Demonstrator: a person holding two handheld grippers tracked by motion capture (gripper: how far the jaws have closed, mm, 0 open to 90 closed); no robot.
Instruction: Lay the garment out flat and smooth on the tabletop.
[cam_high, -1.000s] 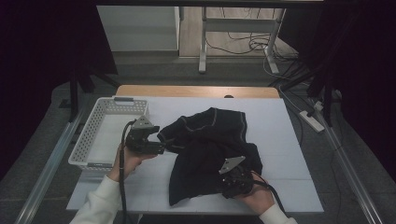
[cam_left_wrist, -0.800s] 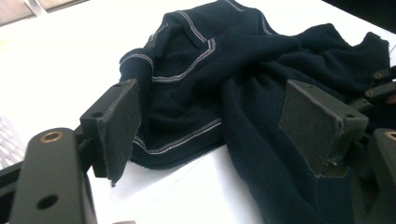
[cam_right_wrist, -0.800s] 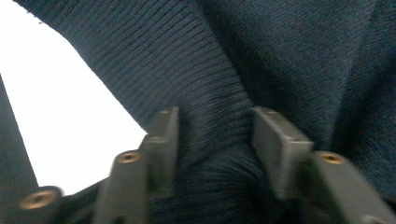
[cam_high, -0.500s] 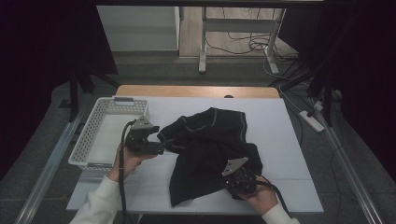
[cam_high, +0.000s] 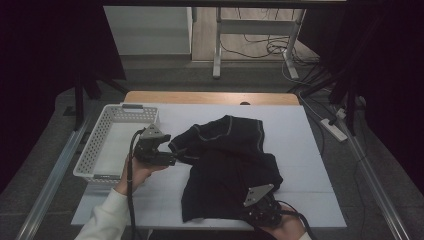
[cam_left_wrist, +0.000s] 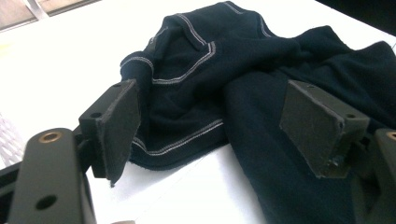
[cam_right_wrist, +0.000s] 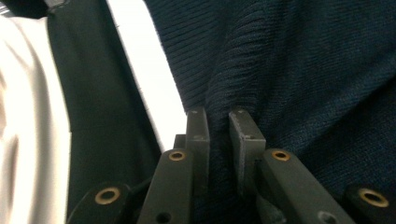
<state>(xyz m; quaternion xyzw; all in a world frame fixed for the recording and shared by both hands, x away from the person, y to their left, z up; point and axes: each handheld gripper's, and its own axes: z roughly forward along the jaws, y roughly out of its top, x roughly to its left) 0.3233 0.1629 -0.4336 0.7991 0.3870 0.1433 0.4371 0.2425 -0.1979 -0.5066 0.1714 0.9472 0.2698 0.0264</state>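
A white work surface (cam_high: 300, 130) covers the table, with a strip of wooden tabletop (cam_high: 210, 97) exposed along its far edge. Dark curtains (cam_high: 50, 45) enclose both sides. The floor (cam_high: 160, 75) is grey, giving way to wood-toned flooring (cam_high: 250, 25) beyond. A white desk frame (cam_high: 217, 45) stands there, with loose cables (cam_high: 265, 47) beside it. A white power strip (cam_high: 334, 129) lies right of the table.

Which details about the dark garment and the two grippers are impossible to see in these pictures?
- High view: the right gripper has its jaw tips hidden under the dark garment.
- Right gripper view: the pinched fabric fold hides its depth between the jaws.
- Left gripper view: the garment's right part is cut off by the edge.
- High view: white basket contents too dim.
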